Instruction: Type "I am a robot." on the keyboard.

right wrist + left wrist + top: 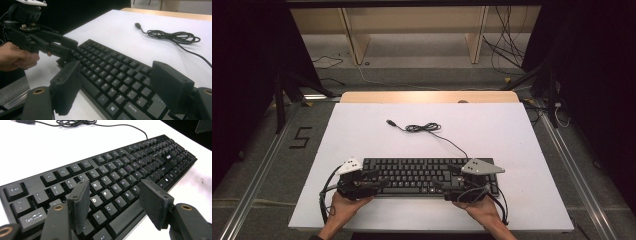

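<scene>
Two grippers, mine: left gripper [113,205] and right gripper [120,87] spread wide, empty, over black keyboard [424,175]; cable [424,128] coiled beyond it.

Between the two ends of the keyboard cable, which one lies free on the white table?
The end with the USB plug, behind the keyboard toward the left, lies free. The cable coils near it; the other end runs into the keyboard's back edge.

I had the keyboard [424,175] lying on the table [362,125], near its front edge. Its cable [427,128] lay coiled behind it, toward the middle. My left gripper [374,180] hung over the keyboard's left end, my right gripper [447,180] over its right half.
</scene>
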`<state>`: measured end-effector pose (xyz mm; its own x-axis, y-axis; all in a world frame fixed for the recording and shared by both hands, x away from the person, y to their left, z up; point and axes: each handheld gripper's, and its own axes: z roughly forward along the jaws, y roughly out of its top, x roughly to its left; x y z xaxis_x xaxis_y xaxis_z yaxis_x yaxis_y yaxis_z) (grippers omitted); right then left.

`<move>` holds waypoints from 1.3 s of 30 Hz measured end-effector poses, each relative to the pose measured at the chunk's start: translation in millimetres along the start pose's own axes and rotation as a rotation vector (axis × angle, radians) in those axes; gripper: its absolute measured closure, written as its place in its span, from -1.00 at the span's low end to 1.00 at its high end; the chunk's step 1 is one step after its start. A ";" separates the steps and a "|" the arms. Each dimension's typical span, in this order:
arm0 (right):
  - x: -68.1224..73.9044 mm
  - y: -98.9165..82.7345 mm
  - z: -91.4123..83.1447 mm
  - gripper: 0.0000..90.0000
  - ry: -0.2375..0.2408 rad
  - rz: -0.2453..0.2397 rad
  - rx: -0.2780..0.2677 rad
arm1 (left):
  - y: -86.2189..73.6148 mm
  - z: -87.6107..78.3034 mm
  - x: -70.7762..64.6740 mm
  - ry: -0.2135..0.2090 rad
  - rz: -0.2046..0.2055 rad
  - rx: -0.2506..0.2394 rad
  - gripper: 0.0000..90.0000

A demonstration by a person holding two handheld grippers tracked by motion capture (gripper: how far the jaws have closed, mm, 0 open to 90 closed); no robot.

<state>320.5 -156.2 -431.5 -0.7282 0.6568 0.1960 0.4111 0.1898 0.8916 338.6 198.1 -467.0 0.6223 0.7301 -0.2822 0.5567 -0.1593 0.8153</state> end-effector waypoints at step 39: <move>2.6 -0.9 3.2 -0.42 0.007 -0.003 0.010 | 2.5 -9.7 21.6 0.129 -0.149 -0.045 -0.31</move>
<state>320.0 -152.3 -433.2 -0.7335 0.6507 0.1961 0.4143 0.1994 0.8880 348.2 220.0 -466.2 0.4574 0.8231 -0.3366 0.6104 -0.0153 0.7919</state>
